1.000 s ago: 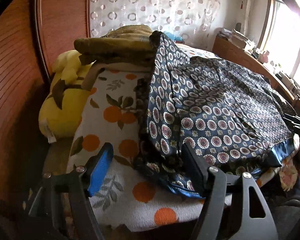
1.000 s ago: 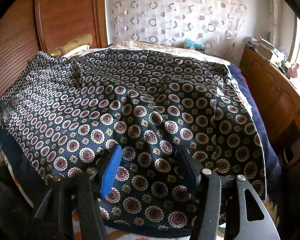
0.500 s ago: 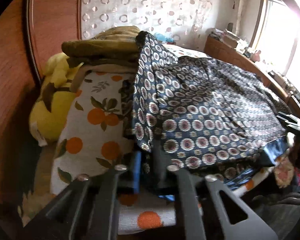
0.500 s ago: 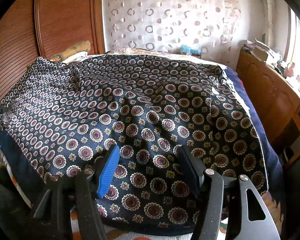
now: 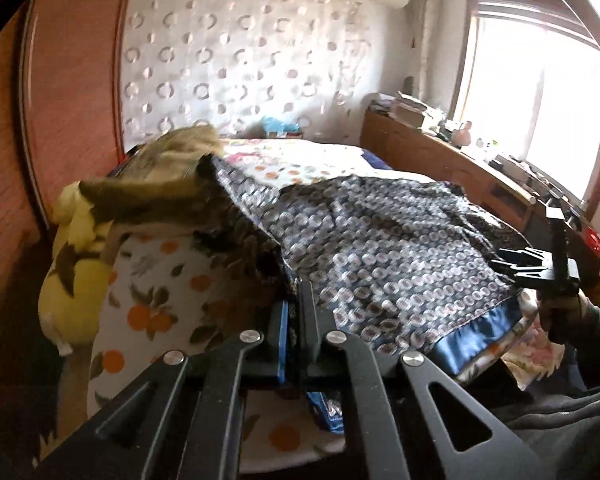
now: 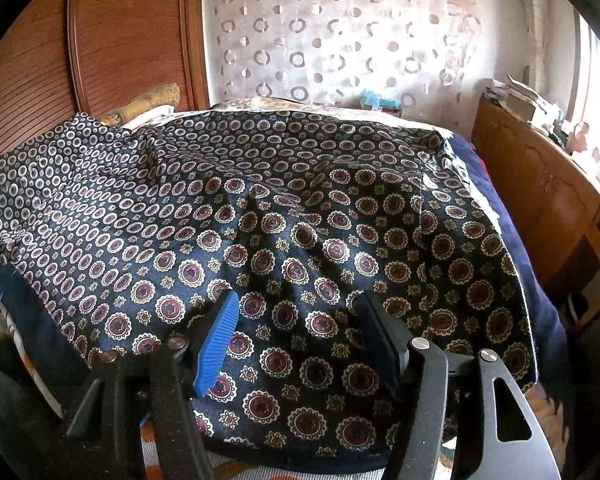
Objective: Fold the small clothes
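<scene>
Navy patterned garment (image 6: 300,216) lies spread over the bed (image 5: 300,160) for folding; left gripper (image 5: 294,316) clenched on its corner to lift it; right gripper (image 6: 296,336) released, hovering above the hem.

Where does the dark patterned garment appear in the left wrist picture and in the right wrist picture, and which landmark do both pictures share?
Left wrist view: the patterned garment spreads across the centre and right, its near left edge pinched in the shut left gripper.
Right wrist view: it fills most of the picture, under the open right gripper.
Shared landmark: the curtain with rings on the far wall.
</scene>
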Tool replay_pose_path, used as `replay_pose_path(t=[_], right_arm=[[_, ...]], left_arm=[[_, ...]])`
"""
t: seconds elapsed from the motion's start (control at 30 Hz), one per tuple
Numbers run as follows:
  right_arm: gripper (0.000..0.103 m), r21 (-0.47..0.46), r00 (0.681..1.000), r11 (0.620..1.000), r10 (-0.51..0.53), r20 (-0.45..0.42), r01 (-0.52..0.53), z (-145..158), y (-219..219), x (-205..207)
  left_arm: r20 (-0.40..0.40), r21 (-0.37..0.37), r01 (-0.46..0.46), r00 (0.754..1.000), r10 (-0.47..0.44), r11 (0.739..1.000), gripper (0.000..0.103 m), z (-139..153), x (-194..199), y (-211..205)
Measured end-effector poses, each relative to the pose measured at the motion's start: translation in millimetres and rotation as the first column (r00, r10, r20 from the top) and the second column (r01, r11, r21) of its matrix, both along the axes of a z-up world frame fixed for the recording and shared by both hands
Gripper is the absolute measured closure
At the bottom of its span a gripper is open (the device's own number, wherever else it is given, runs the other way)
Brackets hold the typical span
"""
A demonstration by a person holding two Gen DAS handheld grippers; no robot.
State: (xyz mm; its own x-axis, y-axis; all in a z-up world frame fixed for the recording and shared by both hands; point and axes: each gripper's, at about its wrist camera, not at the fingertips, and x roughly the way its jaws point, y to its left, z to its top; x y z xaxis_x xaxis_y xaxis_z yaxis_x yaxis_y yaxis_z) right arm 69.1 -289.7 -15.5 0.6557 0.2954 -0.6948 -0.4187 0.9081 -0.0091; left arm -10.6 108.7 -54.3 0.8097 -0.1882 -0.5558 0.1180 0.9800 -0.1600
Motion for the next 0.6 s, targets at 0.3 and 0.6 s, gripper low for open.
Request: replay_pose_path(t=[0.3, 0.6], right_arm=[[0.039, 0.0, 1.0, 1.0, 0.0, 0.001, 0.0, -1, 0, 0], [0.039, 0.002, 1.0, 1.0, -0.001, 0.001, 0.001, -1, 1, 1]], left_arm=[[0.1, 0.003, 0.079, 0.992, -0.079, 0.997, 0.098, 33, 11, -28], [0.171, 0.033, 0.165, 0.971, -0.168, 0.986, 0.099, 67, 33, -63]])
